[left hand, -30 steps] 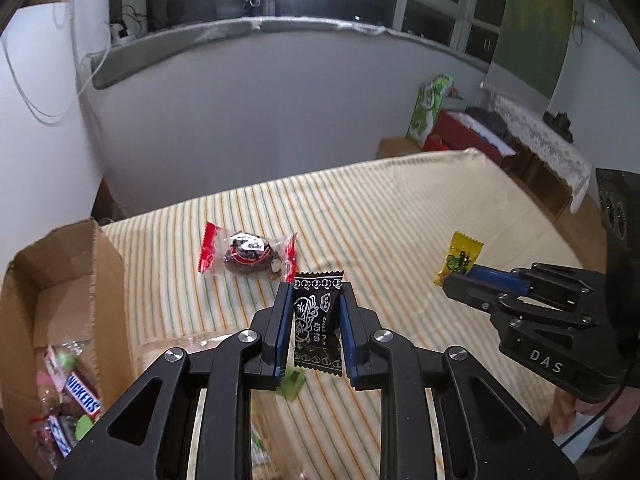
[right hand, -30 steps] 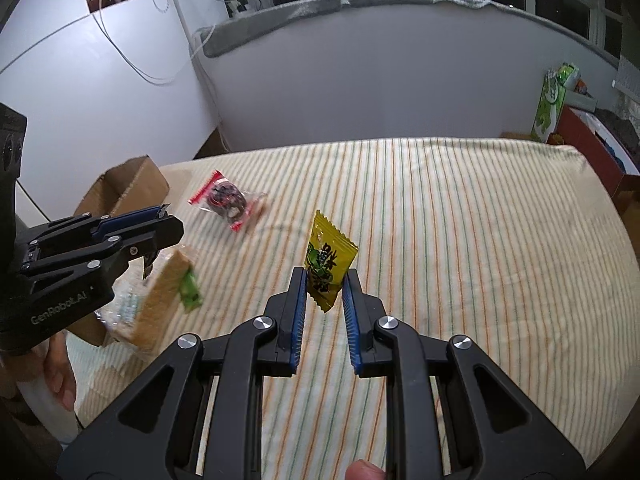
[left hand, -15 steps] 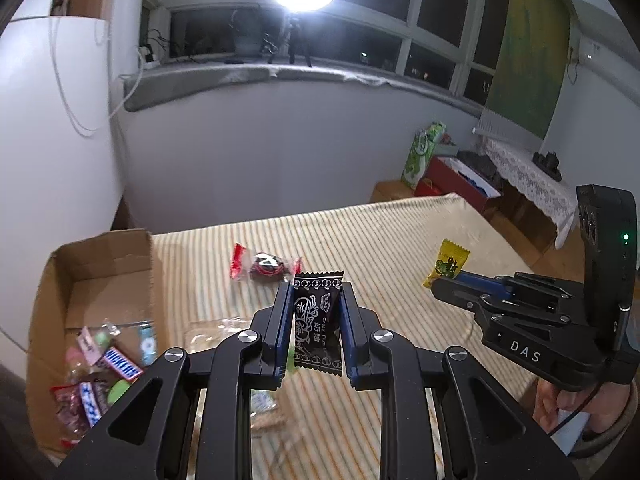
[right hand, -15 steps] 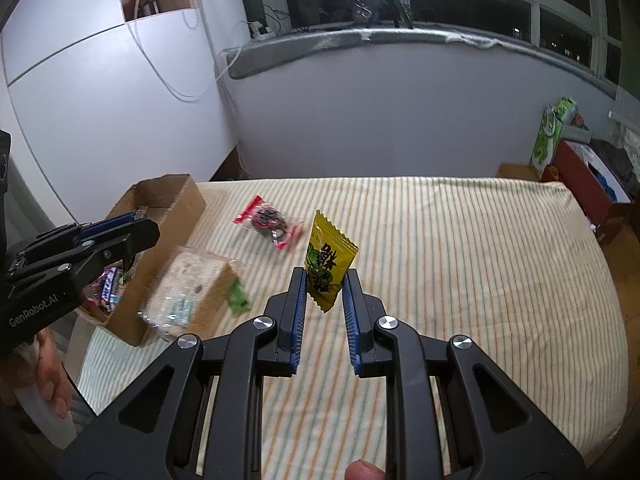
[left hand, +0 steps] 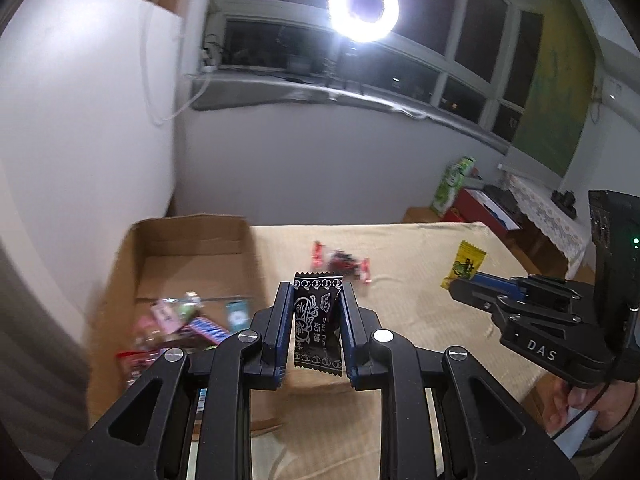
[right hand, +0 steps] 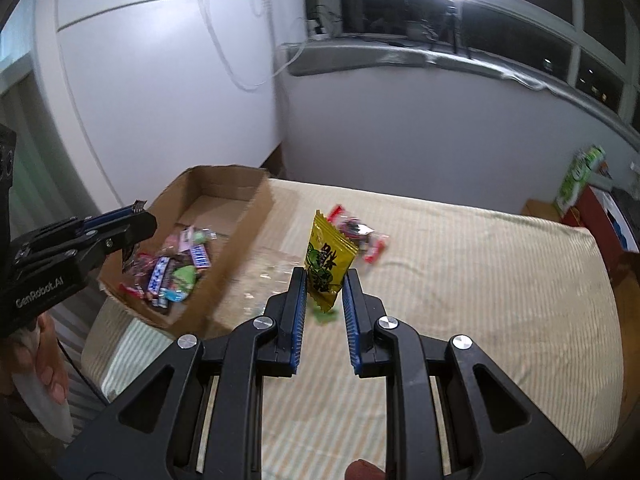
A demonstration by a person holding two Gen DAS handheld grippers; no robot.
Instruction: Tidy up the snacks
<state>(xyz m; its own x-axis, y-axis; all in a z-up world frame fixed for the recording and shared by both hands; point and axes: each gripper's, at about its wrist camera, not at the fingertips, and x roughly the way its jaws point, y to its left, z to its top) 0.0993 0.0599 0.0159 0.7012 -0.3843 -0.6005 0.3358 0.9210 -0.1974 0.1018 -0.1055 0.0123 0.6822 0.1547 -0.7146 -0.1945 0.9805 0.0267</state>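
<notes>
While your left gripper (left hand: 316,322) clamps the black candy wrapper (left hand: 317,324) upright between its blue-lined fingers (left hand: 282,320), it hangs over the near right corner of the cardboard box (left hand: 188,240), roughly above the box's right wall. You can read white printing on the wrapper, and its crimped top edge stands above the fingertips. From your right wrist view, the same gripper (right hand: 134,222) shows at the left, above the box's near end, with the dark wrapper's edge poking out of its tip.

Your right gripper (right hand: 324,294) pinches the yellow packet (right hand: 329,262) by its lower part, so most of the packet sticks up, tilted slightly, above the striped cloth (right hand: 480,272). It sits to the right of the box (right hand: 236,216) and well apart from it. In the left wrist view that gripper (left hand: 460,290) appears at the right with the yellow packet (left hand: 464,265) at its tip.

Inside the box lies a heap of mixed wrapped snacks (right hand: 172,264). On the cloth beyond your right gripper rests a clear packet with red ends (right hand: 358,236). Just beside the box, on the cloth, lies a clear plastic bag (right hand: 264,276), blurred here.
</notes>
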